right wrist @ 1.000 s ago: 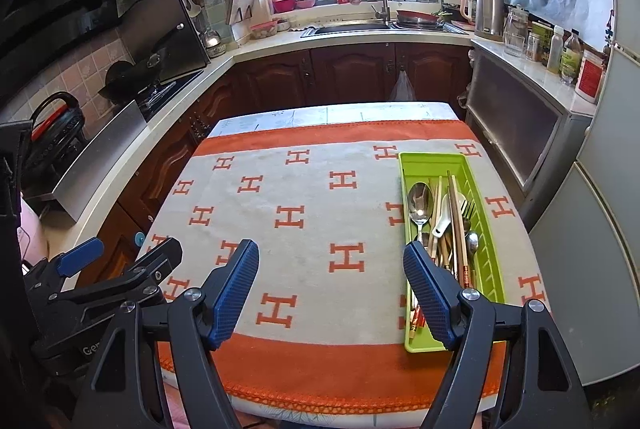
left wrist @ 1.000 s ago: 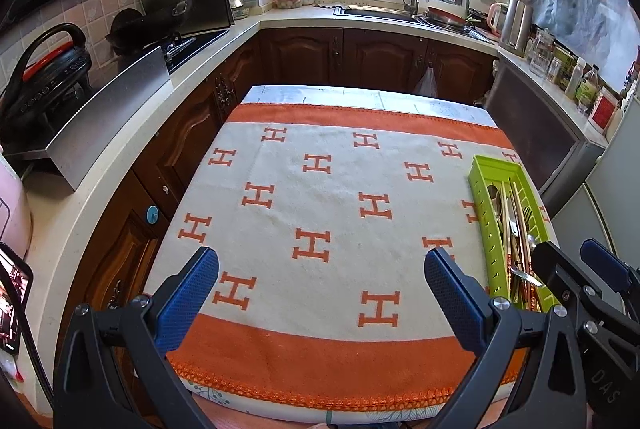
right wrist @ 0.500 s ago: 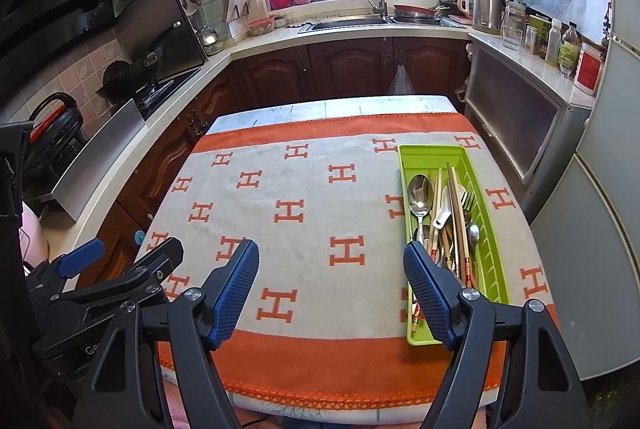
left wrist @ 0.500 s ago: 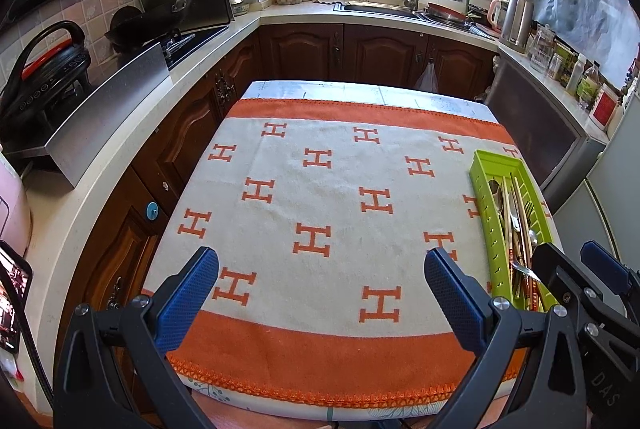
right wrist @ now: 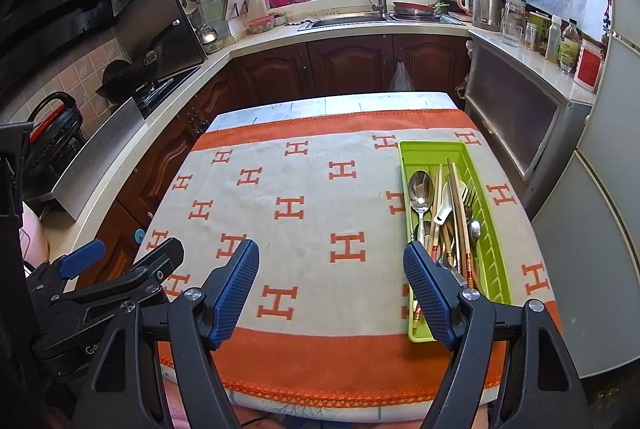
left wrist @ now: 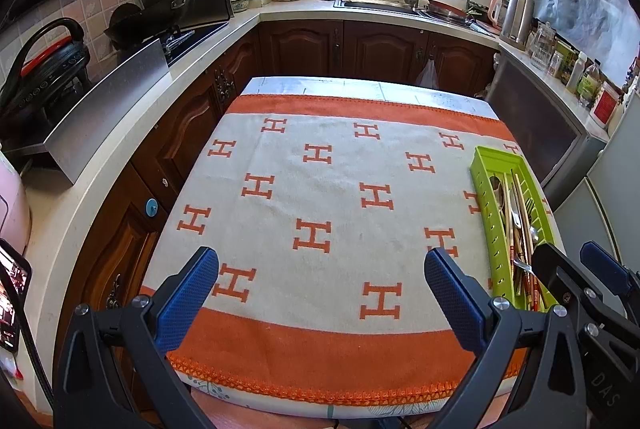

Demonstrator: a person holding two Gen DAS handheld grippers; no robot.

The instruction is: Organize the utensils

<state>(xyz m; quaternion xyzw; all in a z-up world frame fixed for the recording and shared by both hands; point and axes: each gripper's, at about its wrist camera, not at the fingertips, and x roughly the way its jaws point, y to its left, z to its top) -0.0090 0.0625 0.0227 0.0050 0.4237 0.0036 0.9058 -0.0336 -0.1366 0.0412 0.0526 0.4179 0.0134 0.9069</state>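
While both grippers hung over the near edge of the table, neither had anything between its fingers: the left gripper [left wrist: 321, 275] stood with its blue pads wide apart above the orange border of the H-patterned cloth [left wrist: 320, 189], and the right gripper [right wrist: 331, 271] was likewise spread and empty. All the utensils lay in the green plastic tray [right wrist: 496, 257] at the right side of the table, heaped together: a large metal spoon [right wrist: 420, 191], a white ceramic spoon [right wrist: 450, 207], a fork [right wrist: 468, 199], several wooden chopsticks [right wrist: 458, 205] and a smaller spoon [right wrist: 474, 229], with handles crossing at the near end. Judged from that, the sorting seemed either not begun or already finished with everything gathered in the tray; the pictures could not say which. If more was to be done, the next move would probably fall to the right gripper, whose right pad already sat just over the tray's near left corner; it would need to swing right and dip, then close on a single handle without dragging its neighbours. The tangle of handles and the tray's slotted walls looked the main hindrance. Nothing else lay on the cloth; the stove [right wrist: 160, 85], sink [right wrist: 344, 21] and kettle [right wrist: 486, 3] stood well apart along the counters.
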